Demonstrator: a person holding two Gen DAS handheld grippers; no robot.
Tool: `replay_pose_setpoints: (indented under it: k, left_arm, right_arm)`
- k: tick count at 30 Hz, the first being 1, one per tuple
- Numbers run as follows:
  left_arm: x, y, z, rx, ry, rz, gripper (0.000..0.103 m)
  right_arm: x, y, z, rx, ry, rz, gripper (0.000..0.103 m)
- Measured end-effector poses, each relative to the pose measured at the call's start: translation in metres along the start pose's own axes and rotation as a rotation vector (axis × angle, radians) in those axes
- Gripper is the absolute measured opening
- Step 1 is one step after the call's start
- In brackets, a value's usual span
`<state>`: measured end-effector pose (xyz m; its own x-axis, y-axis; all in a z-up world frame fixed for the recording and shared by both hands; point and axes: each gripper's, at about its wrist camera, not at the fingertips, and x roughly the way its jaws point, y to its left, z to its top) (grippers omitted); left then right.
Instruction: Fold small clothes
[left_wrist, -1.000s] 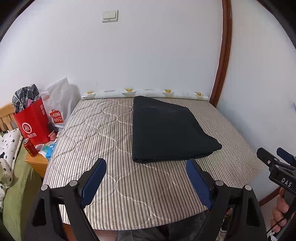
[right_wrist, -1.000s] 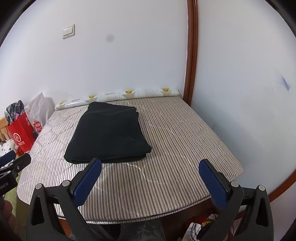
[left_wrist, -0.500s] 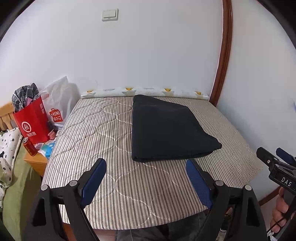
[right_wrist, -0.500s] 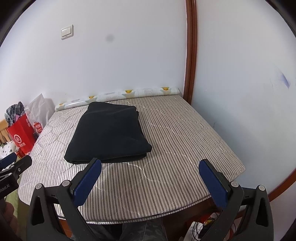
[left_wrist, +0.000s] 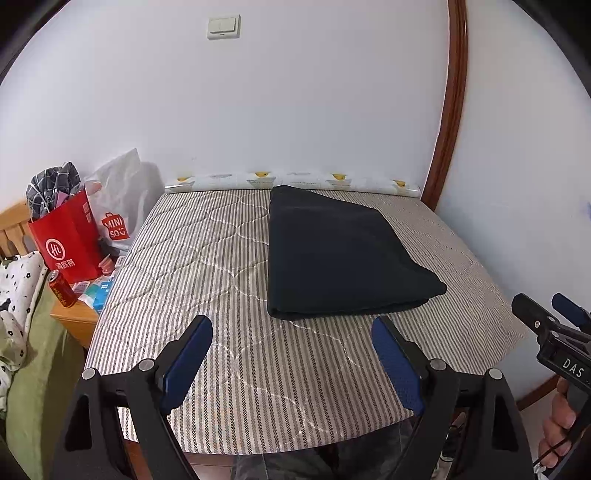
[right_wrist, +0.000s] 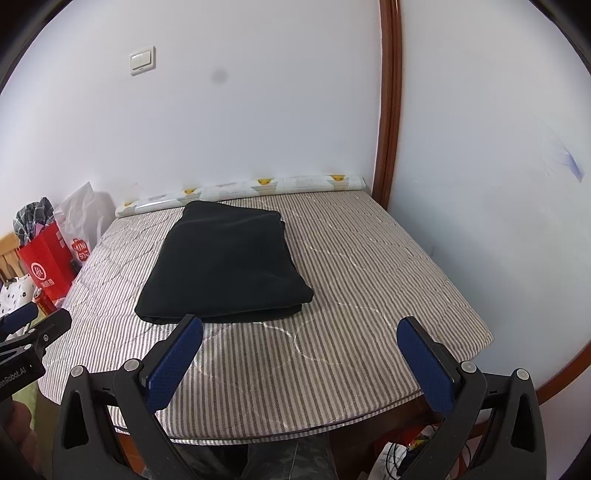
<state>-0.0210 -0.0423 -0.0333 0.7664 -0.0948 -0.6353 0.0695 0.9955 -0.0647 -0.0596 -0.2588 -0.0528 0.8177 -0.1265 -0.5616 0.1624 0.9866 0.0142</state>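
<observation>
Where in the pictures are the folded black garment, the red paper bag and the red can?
folded black garment (left_wrist: 343, 254): left wrist view, middle of its top layer.
red paper bag (left_wrist: 70, 240): left wrist view, front face above the white logo.
red can (left_wrist: 62, 289): left wrist view, side of the can.

Both wrist views looked forward and downward from the near edge of the striped table (left_wrist: 229, 266), left view nearer its left side, right view rightward, both sharing the folded dark garment (right_wrist: 225, 266) and back wall.

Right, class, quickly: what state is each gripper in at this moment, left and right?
Left gripper: jaws open, holding nothing, short of the folded dark garment.
Right gripper: jaws open, holding nothing.
</observation>
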Motion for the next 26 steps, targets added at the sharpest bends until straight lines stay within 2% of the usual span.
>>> replay_pose_setpoints:
  k: [26]
  left_arm:
    - [-0.004, 0.003, 0.002, 0.026, 0.008, 0.021, 0.087]
  right_arm:
    - [-0.006, 0.025, -0.005, -0.038, 0.002, 0.017, 0.103]
